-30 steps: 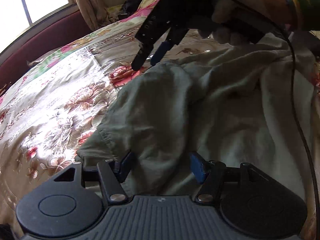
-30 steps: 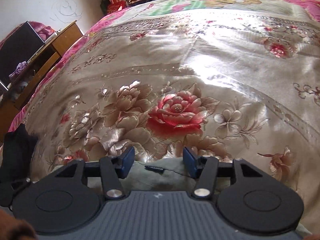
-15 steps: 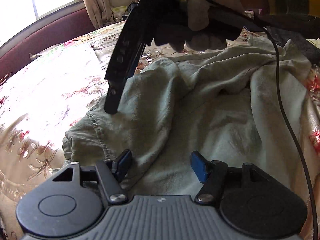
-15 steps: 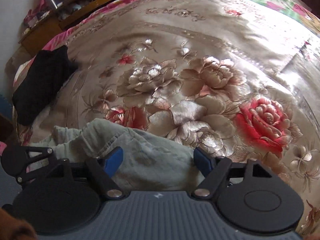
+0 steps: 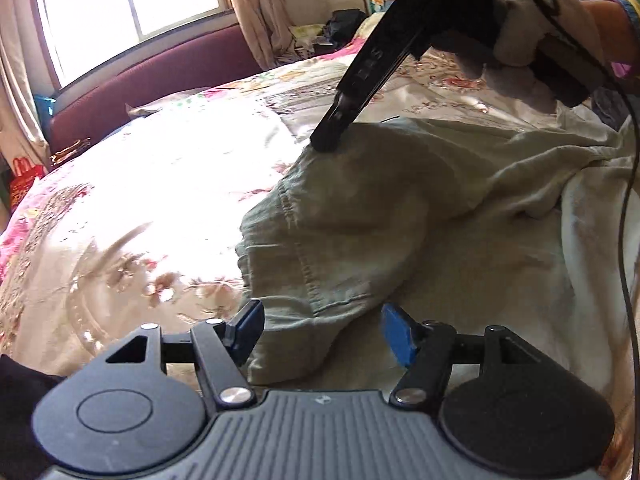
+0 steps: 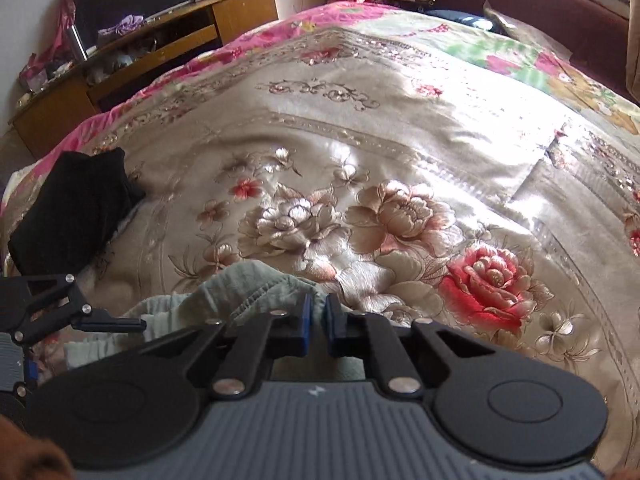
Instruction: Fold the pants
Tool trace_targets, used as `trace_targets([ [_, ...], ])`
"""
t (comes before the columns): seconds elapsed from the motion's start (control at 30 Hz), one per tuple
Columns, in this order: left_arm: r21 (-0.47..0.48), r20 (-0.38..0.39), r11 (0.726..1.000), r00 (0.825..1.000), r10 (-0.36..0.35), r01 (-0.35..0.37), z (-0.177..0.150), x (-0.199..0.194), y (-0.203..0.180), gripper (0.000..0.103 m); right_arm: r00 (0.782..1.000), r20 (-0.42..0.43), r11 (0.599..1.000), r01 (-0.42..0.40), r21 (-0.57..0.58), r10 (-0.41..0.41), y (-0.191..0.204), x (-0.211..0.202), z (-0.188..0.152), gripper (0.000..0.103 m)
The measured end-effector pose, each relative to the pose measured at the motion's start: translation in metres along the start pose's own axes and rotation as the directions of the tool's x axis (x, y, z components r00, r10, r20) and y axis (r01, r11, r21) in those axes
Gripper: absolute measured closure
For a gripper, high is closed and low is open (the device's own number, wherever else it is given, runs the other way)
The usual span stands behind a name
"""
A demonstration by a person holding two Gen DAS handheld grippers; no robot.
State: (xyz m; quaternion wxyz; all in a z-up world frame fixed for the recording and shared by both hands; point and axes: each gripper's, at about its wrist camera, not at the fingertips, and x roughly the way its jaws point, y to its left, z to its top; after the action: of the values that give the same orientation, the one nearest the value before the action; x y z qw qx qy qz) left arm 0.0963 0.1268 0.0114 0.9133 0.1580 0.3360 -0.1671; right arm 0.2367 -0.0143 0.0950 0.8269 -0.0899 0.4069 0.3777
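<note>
Pale green pants (image 5: 360,220) lie crumpled on a floral bedspread (image 5: 140,200). My left gripper (image 5: 322,330) hovers over their near corner, open, with the stitched hem lying loose between its blue pads. My right gripper (image 5: 328,142), held by a gloved hand (image 5: 528,28), comes down from the upper right. Its jaws are closing and pinch the pants' far edge. In the right wrist view the pads of the right gripper (image 6: 317,316) stand almost together with a fold of the pants (image 6: 248,280) between them. A finger of the left gripper (image 6: 100,322) shows at the left.
A black garment (image 6: 76,208) lies near the bedspread's (image 6: 360,140) left edge. A wooden cabinet (image 6: 160,48) stands beyond the bed. A maroon headboard (image 5: 160,76) runs under the window. A black cable (image 5: 624,240) hangs down at the right.
The right gripper swung onto the pants' edge and closed on the fabric, raising that edge a little. The left gripper shifted slightly and stayed open over the near corner.
</note>
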Motion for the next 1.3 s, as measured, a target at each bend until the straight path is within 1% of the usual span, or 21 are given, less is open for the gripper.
trace_targets([
  [0.07,-0.009,0.006,0.999,0.999,0.035,-0.035,-0.002,-0.007,0.009,0.025,0.993,0.119,0.999,0.012,0.035,-0.016,0.005,-0.028,0.009,0.101],
  [0.1,-0.011,0.007,0.999,0.999,0.05,-0.05,-0.002,-0.01,0.012,0.025,0.983,0.183,0.998,0.005,0.058,-0.016,0.007,-0.043,0.011,0.101],
  [0.13,-0.011,0.007,0.998,0.998,0.067,-0.067,-0.004,-0.015,0.015,0.025,0.968,0.251,0.999,0.008,0.037,-0.017,0.016,-0.06,0.009,0.101],
  [0.17,-0.012,0.005,0.997,0.997,0.076,-0.076,-0.005,-0.018,0.018,0.025,0.965,0.262,1.0,0.008,-0.008,-0.006,0.026,-0.068,0.004,0.099],
  [0.23,-0.021,-0.002,0.997,0.997,0.078,-0.078,-0.01,-0.022,0.023,0.025,0.979,0.202,0.999,-0.008,-0.047,0.017,0.041,-0.066,-0.013,0.098],
  [0.3,-0.035,-0.016,0.997,0.997,0.071,-0.071,-0.014,-0.021,0.028,0.024,0.992,0.126,0.993,0.042,-0.111,-0.028,0.049,-0.044,-0.028,0.096],
  [0.4,-0.049,-0.026,0.996,0.997,0.074,-0.075,-0.014,-0.015,0.031,0.024,0.997,0.035,0.995,0.067,-0.075,-0.065,0.03,-0.006,-0.034,0.085],
  [0.47,-0.056,-0.011,0.997,0.999,0.051,-0.051,-0.009,-0.013,0.035,0.023,0.991,0.014,0.988,0.136,-0.071,-0.135,0.015,0.01,-0.031,0.059],
  [0.53,-0.036,0.011,0.999,0.999,0.039,-0.038,0.003,-0.004,0.04,0.022,0.983,0.0,0.98,0.182,-0.076,-0.183,-0.01,0.02,-0.034,0.049],
  [0.6,-0.017,0.03,1.0,0.999,0.015,-0.015,0.019,0.01,0.047,0.02,0.981,-0.046,0.982,0.186,-0.013,-0.186,-0.037,0.021,-0.039,0.048],
  [0.73,-0.001,0.018,0.996,0.996,-0.091,0.091,0.06,0.056,0.069,0.02,0.981,-0.111,0.985,0.165,0.047,-0.159,-0.076,0.015,-0.054,0.047],
  [0.83,0.01,-0.028,0.989,0.988,-0.15,0.15,0.084,0.092,0.084,0.019,0.979,-0.152,0.985,0.15,0.083,-0.137,-0.099,0.021,-0.059,0.043],
  [0.87,0.003,-0.062,0.987,0.985,-0.161,0.161,0.089,0.105,0.089,0.02,0.977,-0.172,0.986,0.143,0.089,-0.126,-0.106,0.024,-0.059,0.042],
  [0.93,0.004,-0.104,0.985,0.98,-0.171,0.173,0.092,0.118,0.095,0.02,0.972,-0.205,0.985,0.136,0.102,-0.113,-0.118,0.031,-0.062,0.042],
  [1.03,0.005,-0.148,0.978,0.967,-0.205,0.208,0.086,0.13,0.101,0.02,0.973,-0.21,0.989,0.115,0.094,-0.093,-0.126,0.03,-0.07,0.042],
  [1.1,0.016,-0.174,0.974,0.959,-0.222,0.228,0.084,0.139,0.099,0.019,0.968,-0.233,0.989,0.115,0.09,-0.091,-0.13,0.037,-0.072,0.042],
  [1.13,0.027,-0.19,0.971,0.955,-0.227,0.236,0.085,0.144,0.097,0.019,0.968,-0.239,0.99,0.107,0.096,-0.081,-0.131,0.04,-0.072,0.038],
  [1.17,0.034,-0.198,0.97,0.953,-0.229,0.24,0.085,0.148,0.096,0.019,0.968,-0.241,0.991,0.095,0.091,-0.071,-0.129,0.044,-0.071,0.029],
  [1.2,0.038,-0.205,0.97,0.952,-0.228,0.24,0.087,0.152,0.093,0.019,0.968,-0.238,0.993,0.1,0.059,-0.083,-0.125,0.05,-0.068,0.026],
  [1.23,0.036,-0.209,0.97,0.951,-0.229,0.241,0.088,0.155,0.092,0.019,0.967,-0.237,0.994,0.107,0.037,-0.095,-0.122,0.054,-0.067,0.024],
  [1.3,0.027,-0.217,0.971,0.95,-0.225,0.236,0.091,0.158,0.09,0.019,0.965,-0.236,0.993,0.119,0.023,-0.11,-0.117,0.059,-0.064,0.028],
])
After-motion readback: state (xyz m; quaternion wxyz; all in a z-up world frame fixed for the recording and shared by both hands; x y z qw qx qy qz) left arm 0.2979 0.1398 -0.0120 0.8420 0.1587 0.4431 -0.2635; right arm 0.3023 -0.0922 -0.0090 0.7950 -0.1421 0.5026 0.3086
